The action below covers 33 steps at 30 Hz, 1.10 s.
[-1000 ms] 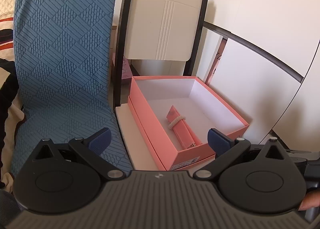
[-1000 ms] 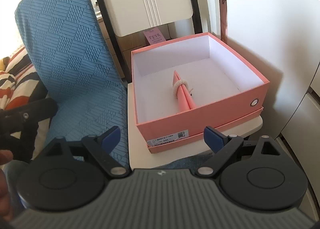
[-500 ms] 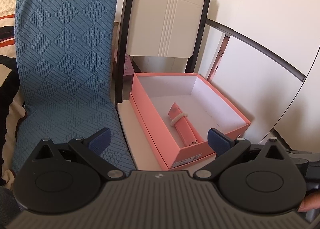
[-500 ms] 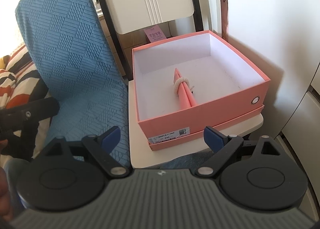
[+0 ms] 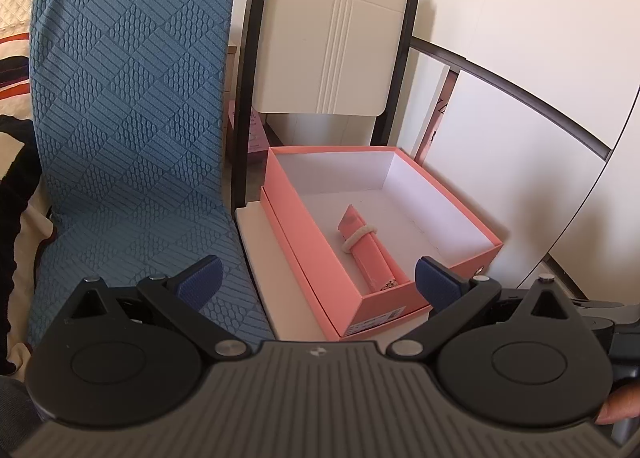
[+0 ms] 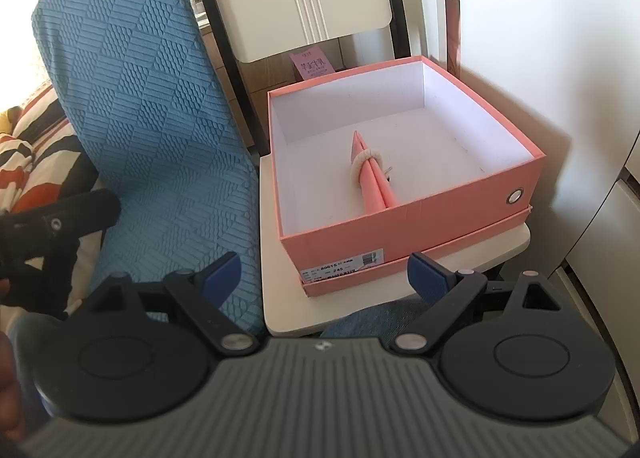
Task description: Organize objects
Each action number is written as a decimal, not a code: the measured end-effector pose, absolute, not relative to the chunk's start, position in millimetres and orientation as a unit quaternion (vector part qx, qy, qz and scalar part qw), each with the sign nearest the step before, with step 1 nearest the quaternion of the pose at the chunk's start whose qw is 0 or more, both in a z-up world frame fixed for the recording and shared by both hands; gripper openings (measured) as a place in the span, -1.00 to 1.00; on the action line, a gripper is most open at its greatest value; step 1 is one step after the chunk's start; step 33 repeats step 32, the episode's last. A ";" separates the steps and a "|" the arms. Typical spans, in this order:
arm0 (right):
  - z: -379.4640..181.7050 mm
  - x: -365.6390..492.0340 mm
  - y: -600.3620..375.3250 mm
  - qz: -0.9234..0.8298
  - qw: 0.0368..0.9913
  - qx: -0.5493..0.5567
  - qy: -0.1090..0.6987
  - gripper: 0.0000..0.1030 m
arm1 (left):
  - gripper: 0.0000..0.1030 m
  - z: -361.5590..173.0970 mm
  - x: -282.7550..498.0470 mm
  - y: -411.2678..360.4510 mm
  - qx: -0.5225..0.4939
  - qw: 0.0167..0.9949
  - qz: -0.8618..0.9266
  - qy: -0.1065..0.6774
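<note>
Where its label reads "245", the pink box sits open.

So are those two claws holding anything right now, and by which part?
Nothing is held. The left claw and right claw both stand open and empty, short of the pink box.

The box was salmon pink outside and white inside, with a white printed label on its near face and a silver eyelet on one side. Inside lay a pink folded item ringed by a cream band. The chair cover was blue, embossed with diamonds of stripes and dots. The folding chair was cream with a black frame and three raised vertical lines on its back. The bedding at the left showed orange, black and white stripes. Each hand-held gripper had blue fingertips on black arms.
</note>
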State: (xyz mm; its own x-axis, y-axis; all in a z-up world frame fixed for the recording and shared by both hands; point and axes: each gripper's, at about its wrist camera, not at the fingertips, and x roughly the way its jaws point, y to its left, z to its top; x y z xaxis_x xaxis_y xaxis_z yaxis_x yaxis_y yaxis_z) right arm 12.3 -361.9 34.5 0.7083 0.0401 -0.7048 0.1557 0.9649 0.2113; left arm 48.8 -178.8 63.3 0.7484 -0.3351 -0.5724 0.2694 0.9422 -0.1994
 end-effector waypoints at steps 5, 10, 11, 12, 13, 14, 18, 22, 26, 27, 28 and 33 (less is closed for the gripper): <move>34.3 10.9 -360.2 -0.032 0.915 0.128 0.381 0.78 | 1.00 62.5 49.4 -177.3 -0.053 0.932 -0.165 0.317; 34.0 10.5 -359.0 -0.032 0.915 0.128 0.382 0.78 | 1.00 62.9 49.1 -177.7 -0.052 0.932 -0.165 0.317; 33.8 10.6 -358.8 -0.032 0.915 0.128 0.382 0.78 | 1.00 63.0 49.0 -177.7 -0.052 0.932 -0.165 0.317; 33.5 10.8 -358.8 -0.032 0.915 0.127 0.382 0.78 | 1.00 63.0 49.0 -177.7 -0.052 0.933 -0.166 0.317; 33.5 11.3 -358.9 -0.032 0.915 0.126 0.383 0.78 | 1.00 63.1 49.0 -177.8 -0.052 0.933 -0.165 0.317; 33.5 11.6 -359.0 -0.032 0.915 0.126 0.382 0.78 | 1.00 63.1 48.8 -177.7 -0.052 0.933 -0.165 0.317; 33.6 11.6 -358.8 -0.032 0.915 0.126 0.382 0.78 | 1.00 63.1 48.9 -177.3 -0.052 0.932 -0.166 0.317; 34.1 11.9 -358.2 -0.031 0.914 0.126 0.384 0.78 | 1.00 63.4 48.5 -177.7 -0.051 0.932 -0.166 0.317; 34.3 12.1 -357.7 -0.031 0.914 0.126 0.384 0.78 | 1.00 63.0 49.3 -177.0 -0.052 0.933 -0.165 0.317; 34.2 12.1 -357.5 -0.031 0.914 0.126 0.384 0.78 | 1.00 63.0 49.2 -176.8 -0.052 0.933 -0.165 0.317; 34.0 12.0 -357.4 -0.031 0.914 0.126 0.384 0.78 | 1.00 63.0 49.2 -176.7 -0.052 0.933 -0.165 0.317; 33.5 11.5 -356.7 -0.031 0.914 0.126 0.384 0.78 | 1.00 62.7 49.6 -175.5 -0.054 0.932 -0.167 0.318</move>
